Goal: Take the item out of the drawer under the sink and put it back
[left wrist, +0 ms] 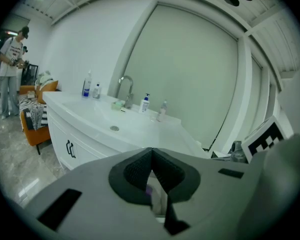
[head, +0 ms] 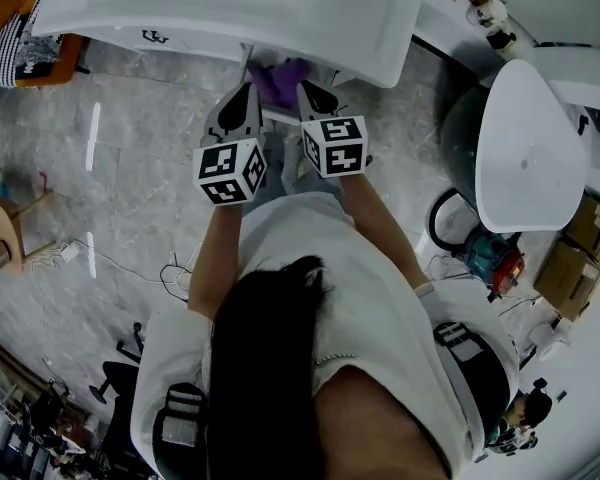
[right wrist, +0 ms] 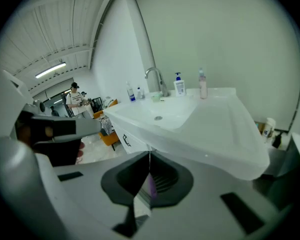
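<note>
Jaws clenched on nothing, the left gripper (left wrist: 151, 154) and the right gripper (right wrist: 150, 158) point side by side at the front of a white sink (head: 230, 8). The purple item (head: 277, 80) lies just under the sink's front edge, between the two gripper tips, a sliver of it showing past each pair of closed jaws; whether it sits inside the drawer cannot be told. A chrome faucet (right wrist: 155, 75) and pump bottles (right wrist: 179, 85) stand at the sink's back rim. A person (left wrist: 10, 74) stands well off to the sink's left.
</note>
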Action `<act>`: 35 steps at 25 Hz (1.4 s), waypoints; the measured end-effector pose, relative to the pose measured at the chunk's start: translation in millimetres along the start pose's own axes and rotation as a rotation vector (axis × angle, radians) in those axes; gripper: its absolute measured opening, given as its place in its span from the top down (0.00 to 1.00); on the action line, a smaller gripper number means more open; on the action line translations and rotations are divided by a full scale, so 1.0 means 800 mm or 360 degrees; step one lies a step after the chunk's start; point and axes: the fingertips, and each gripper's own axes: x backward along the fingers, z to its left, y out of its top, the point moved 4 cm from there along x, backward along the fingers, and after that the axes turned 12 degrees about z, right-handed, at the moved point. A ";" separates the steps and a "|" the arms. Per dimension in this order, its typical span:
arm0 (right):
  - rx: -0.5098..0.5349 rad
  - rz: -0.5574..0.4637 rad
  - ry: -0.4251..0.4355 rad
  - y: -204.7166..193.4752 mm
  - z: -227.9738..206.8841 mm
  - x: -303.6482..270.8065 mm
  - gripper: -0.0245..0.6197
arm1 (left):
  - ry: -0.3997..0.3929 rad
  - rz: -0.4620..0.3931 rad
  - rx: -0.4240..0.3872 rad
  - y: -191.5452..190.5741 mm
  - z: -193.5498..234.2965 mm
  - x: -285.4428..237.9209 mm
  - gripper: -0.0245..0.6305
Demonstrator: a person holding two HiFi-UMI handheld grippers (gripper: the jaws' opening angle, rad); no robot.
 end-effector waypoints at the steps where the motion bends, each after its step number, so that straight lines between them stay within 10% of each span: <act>1: 0.0002 0.0030 -0.0007 -0.004 -0.002 -0.008 0.94 | 0.0013 0.0006 0.0008 -0.001 0.005 0.000 0.96; 13: -0.0003 0.0294 -0.0036 -0.028 -0.014 -0.096 0.93 | 0.0085 0.0100 0.0070 -0.003 0.065 -0.022 0.96; 35: 0.0105 0.0870 0.0055 -0.112 -0.041 -0.253 0.49 | 0.0162 0.0232 0.0010 -0.006 0.126 -0.091 0.96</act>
